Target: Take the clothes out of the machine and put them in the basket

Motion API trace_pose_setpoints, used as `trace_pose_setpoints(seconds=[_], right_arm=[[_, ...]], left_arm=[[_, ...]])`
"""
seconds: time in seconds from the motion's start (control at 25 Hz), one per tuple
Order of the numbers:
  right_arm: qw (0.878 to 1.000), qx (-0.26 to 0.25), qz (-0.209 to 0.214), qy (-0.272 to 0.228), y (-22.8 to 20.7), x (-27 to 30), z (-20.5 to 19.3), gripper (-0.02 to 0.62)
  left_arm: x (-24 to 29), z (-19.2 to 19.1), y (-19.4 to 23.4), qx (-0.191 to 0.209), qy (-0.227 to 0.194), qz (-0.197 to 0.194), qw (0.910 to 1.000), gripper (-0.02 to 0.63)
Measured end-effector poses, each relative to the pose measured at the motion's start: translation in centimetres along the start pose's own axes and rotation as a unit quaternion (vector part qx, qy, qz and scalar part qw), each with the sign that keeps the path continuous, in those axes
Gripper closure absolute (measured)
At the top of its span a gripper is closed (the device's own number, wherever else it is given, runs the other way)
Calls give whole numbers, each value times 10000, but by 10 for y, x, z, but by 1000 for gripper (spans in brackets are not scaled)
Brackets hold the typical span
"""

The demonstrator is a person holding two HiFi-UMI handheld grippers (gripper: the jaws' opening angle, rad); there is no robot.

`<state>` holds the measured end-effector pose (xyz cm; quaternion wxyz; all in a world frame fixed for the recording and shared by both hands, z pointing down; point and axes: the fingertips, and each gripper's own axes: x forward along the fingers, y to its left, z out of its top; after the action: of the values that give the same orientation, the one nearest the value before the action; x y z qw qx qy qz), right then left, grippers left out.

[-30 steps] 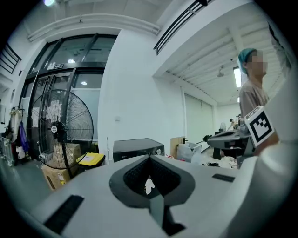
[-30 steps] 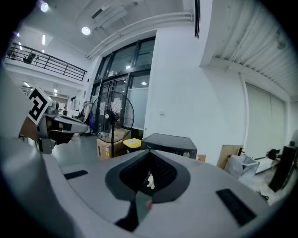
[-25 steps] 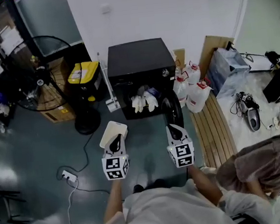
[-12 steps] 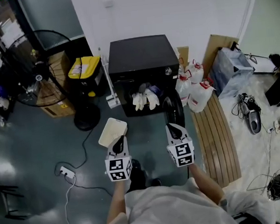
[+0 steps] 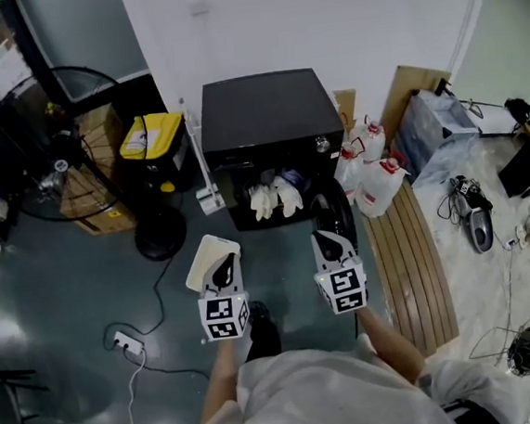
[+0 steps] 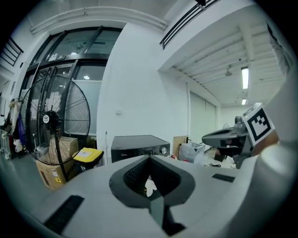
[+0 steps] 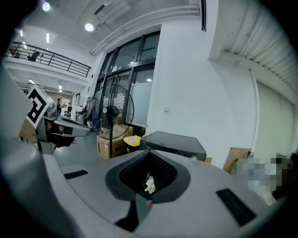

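In the head view we see the black, box-shaped front-loading washing machine (image 5: 270, 122) at 12 o'clock, its round door (image 5: 330, 211) swung open toward 4 o'clock and the white clothes (image 5: 273, 196) spilling out of the drum opening. The white plastic basket (image 5: 206, 259) sits tilted on the dark floor (image 5: 86, 289) at 6 o'clock of the machine, a little to its left. The left hand-held gripper (image 5: 220, 272) overlaps the basket's near edge, though we cannot tell whether they touch. The right hand-held gripper (image 5: 330, 245) points at the open door, apart from it. A black standing fan (image 5: 45, 153) is at 9 o'clock of the machine. In the left gripper view, the left hand-held gripper (image 6: 150, 160) has its jaws together with nothing between them. The machine (image 6: 139, 142) and the clothes (image 6: 150, 186) lie straight ahead, well apart from it. In the right gripper view, the right hand-held gripper (image 7: 150, 155) is likewise closed and empty, with the machine (image 7: 174, 142) ahead and the clothes (image 7: 150, 184) showing through the gap in its jaws.
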<state>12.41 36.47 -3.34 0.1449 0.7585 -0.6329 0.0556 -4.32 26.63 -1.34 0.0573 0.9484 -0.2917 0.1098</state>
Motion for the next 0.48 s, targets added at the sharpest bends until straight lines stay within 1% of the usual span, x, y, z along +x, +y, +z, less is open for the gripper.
trace_pose_setpoints(seconds=[0.16, 0.48], right_arm=[[9999, 4, -130, 51, -4, 43, 13, 572], [9991, -4, -423, 85, -7, 134, 53, 572]], left_arm=[[38, 10, 32, 23, 22, -132, 9999, 586], [111, 47, 107, 124, 3, -429, 9990, 586]])
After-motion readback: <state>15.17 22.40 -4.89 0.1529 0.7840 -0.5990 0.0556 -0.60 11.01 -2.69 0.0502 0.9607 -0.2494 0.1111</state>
